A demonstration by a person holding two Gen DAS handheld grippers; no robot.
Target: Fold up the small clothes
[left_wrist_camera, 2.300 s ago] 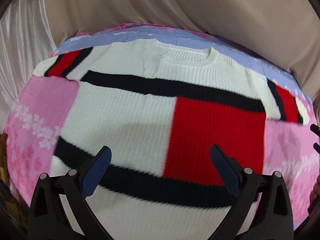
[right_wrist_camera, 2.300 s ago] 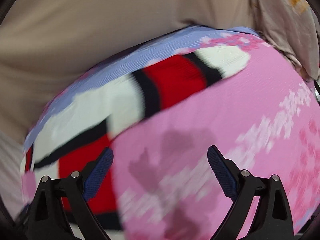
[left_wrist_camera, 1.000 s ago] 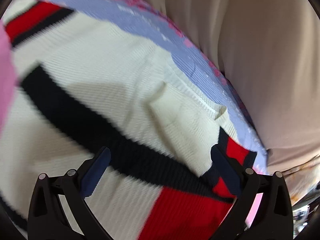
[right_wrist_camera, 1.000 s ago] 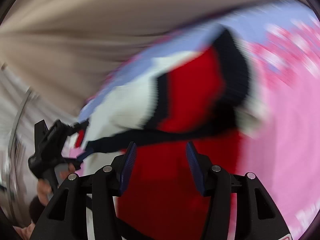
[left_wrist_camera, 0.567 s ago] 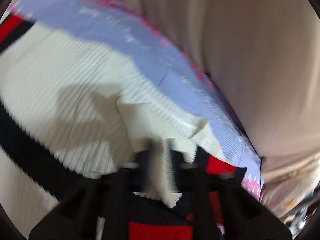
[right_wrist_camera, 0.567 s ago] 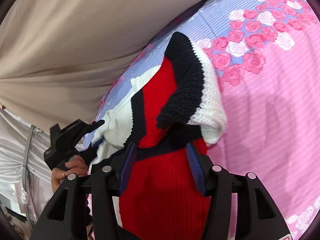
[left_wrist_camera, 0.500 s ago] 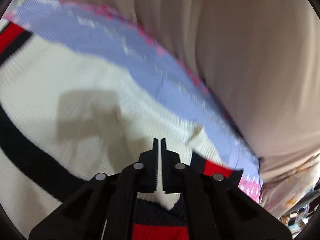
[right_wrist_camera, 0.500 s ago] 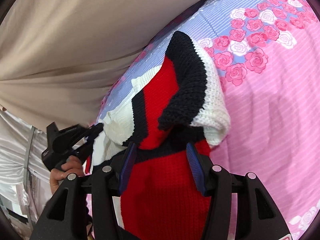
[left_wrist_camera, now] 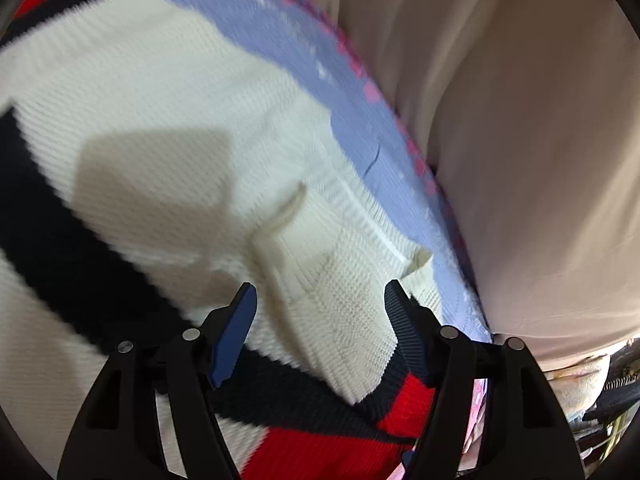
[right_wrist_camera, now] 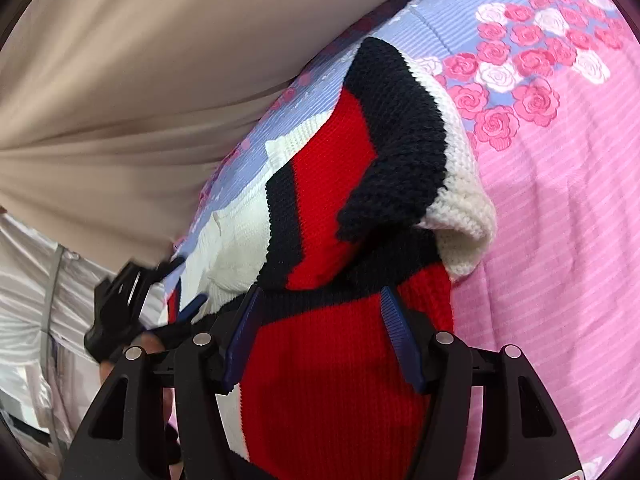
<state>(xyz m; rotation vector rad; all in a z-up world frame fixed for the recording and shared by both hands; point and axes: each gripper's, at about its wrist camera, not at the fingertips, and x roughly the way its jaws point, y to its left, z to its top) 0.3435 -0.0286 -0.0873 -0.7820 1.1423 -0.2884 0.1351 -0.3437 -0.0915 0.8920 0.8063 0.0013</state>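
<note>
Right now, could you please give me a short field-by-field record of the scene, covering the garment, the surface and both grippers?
garment: knitted sweater, white with navy bands and red blocks
sleeve: folded over the red chest block
collar: ribbed white neckline bunched ahead of the left gripper
surface: pink and lilac rose-print sheet
backdrop: beige curtain
left gripper: jaws just opened, pads off the knit
right gripper: jaws just opened further, above the red panel, pads not pressing
</note>
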